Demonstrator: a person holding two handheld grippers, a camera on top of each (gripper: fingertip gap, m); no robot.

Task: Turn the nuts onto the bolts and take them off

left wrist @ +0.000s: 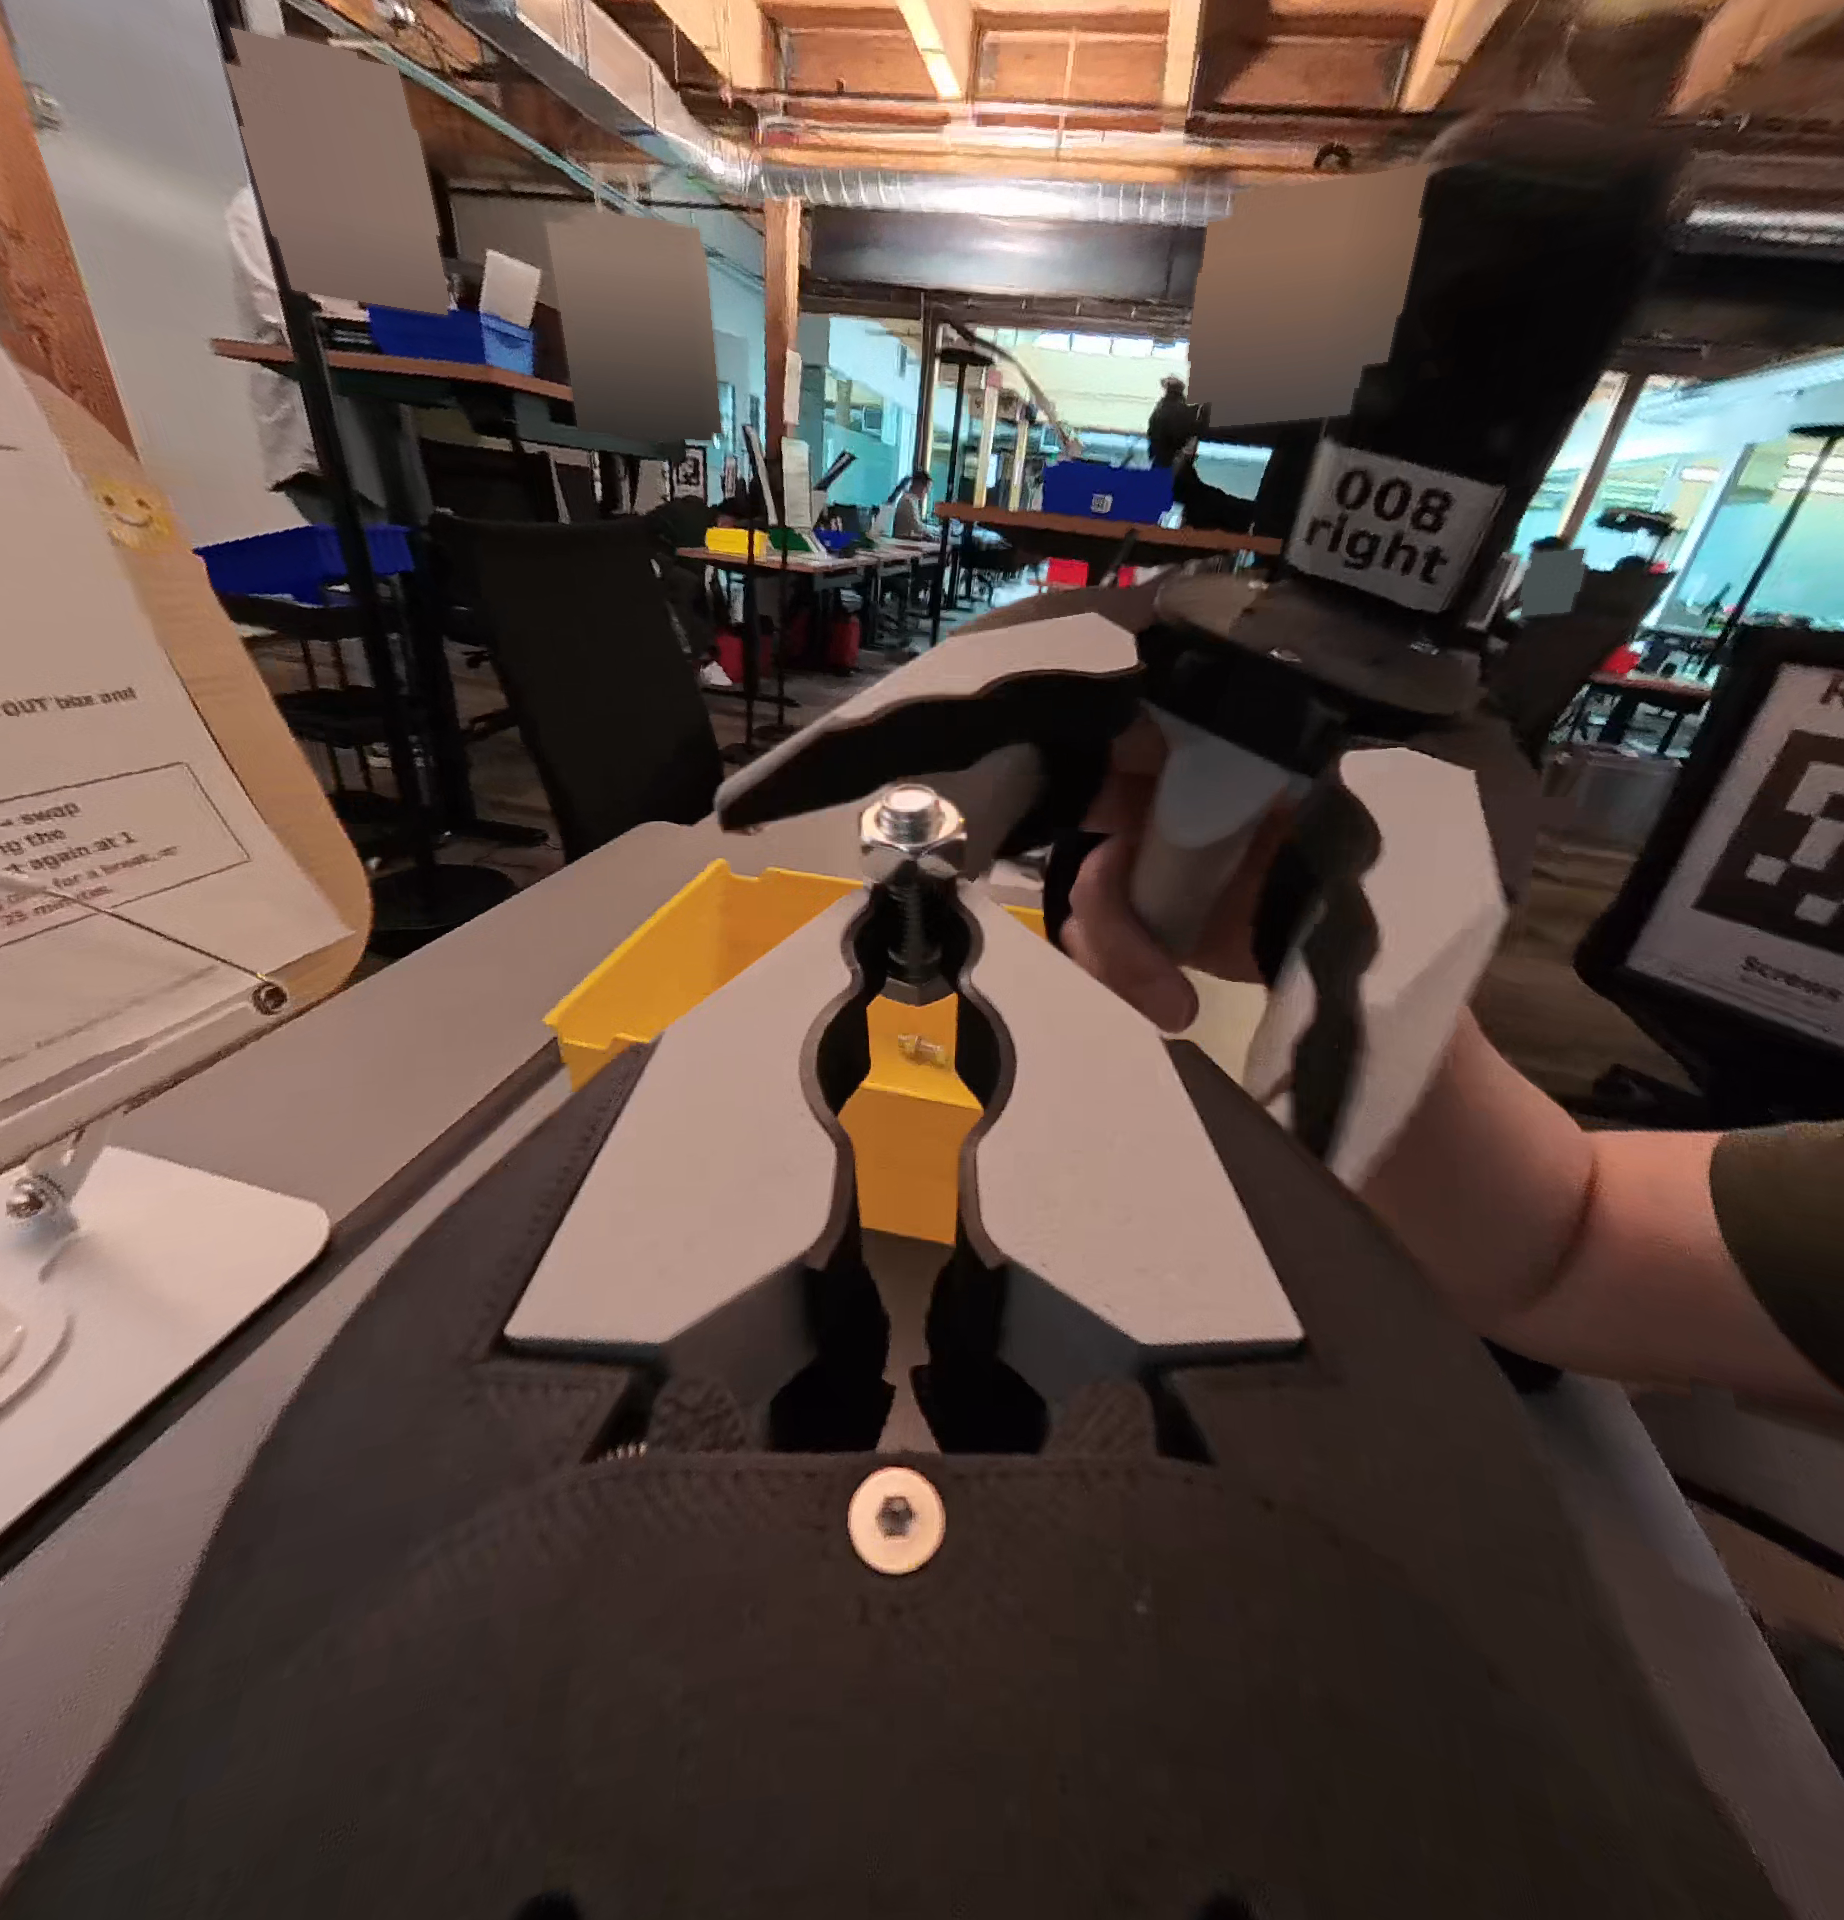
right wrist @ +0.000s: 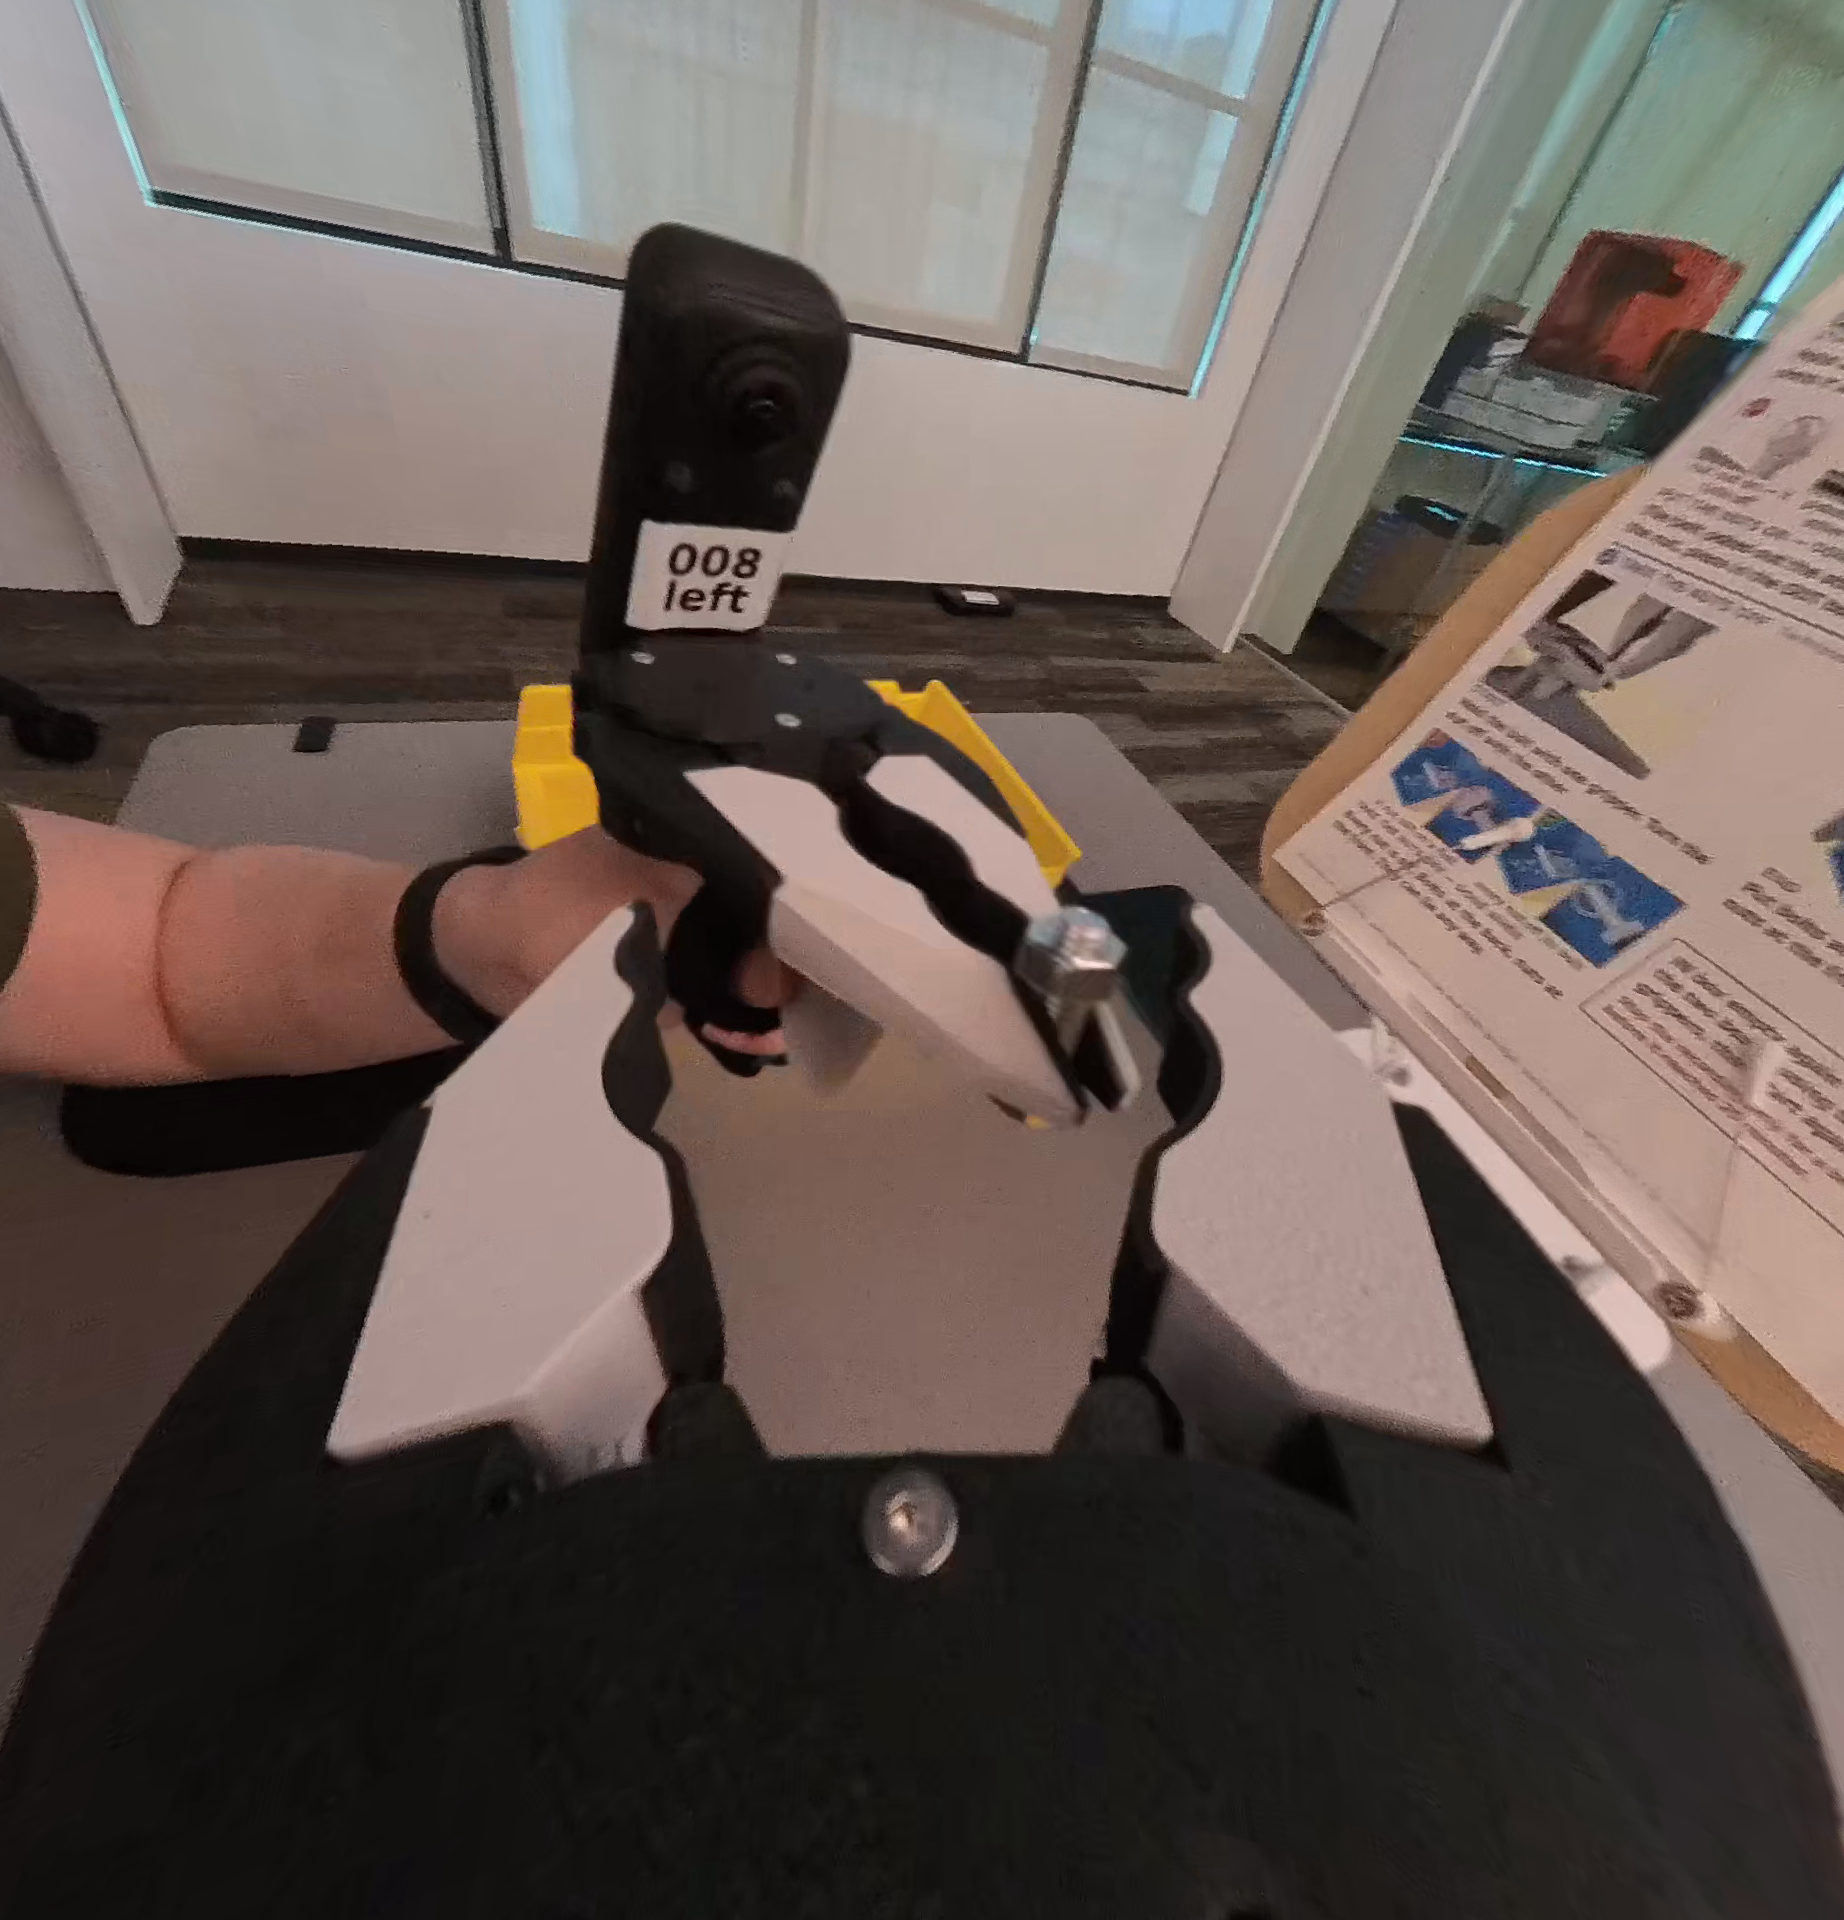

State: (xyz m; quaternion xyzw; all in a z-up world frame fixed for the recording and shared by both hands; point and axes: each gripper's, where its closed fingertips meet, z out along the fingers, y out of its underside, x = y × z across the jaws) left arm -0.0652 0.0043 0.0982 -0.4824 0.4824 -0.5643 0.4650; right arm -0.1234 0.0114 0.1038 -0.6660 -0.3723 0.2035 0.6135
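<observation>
My left gripper (left wrist: 913, 935) is shut on a bolt (left wrist: 910, 928) and holds it upright above the yellow bin (left wrist: 689, 966). A silver nut (left wrist: 913, 836) sits on the bolt's upper end. My right gripper (right wrist: 913, 935) is open and empty, with its fingers (right wrist: 544, 1164) wide apart. The nut (right wrist: 1069, 951) lies between them, close to the right-hand finger. In the left wrist view one right finger (left wrist: 928, 707) hangs just above the nut and the other is off to the right. The left gripper (right wrist: 1079, 1081) also shows in the right wrist view.
The grey table (left wrist: 430, 1091) carries a leaning instruction board (left wrist: 118, 831), seen at the right in the right wrist view (right wrist: 1624, 883). A framed marker sign (left wrist: 1791, 831) stands at the right. A black chair (left wrist: 585, 675) and other desks are beyond the table. About 5 cm separates my left fingertips from my right.
</observation>
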